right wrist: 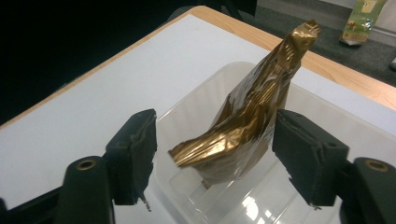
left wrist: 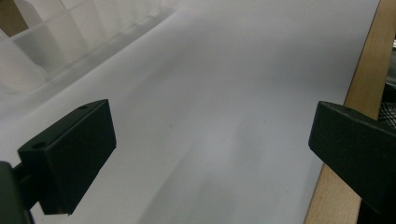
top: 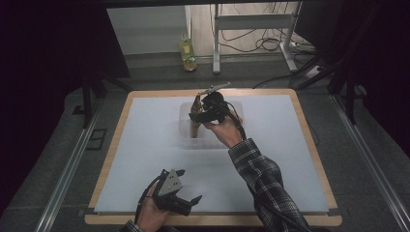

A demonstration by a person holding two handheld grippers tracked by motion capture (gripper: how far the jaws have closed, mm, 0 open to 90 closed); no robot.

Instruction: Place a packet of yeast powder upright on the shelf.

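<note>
One gold foil packet [right wrist: 254, 116] stands on end inside a clear plastic container [right wrist: 322, 109], its crimped top pointing up and leaning toward the far rim. It sits between the two black jaws of the right gripper [right wrist: 215, 154], which are spread apart on either side; the left one is clear of it, while the right one lies right beside the foil, and contact there cannot be made out. The packet seems to rest on the container's floor by itself, likely just set down there. From the high view, the right gripper [top: 205, 110] hovers over the container [top: 186, 137] near the far middle of the white table [top: 145, 145], held by an arm in a plaid sleeve [top: 261, 176]. Near the front edge, the left gripper [top: 186, 200] waits with jaws wide open and nothing between them, apparently idle while the other hand works.
</note>
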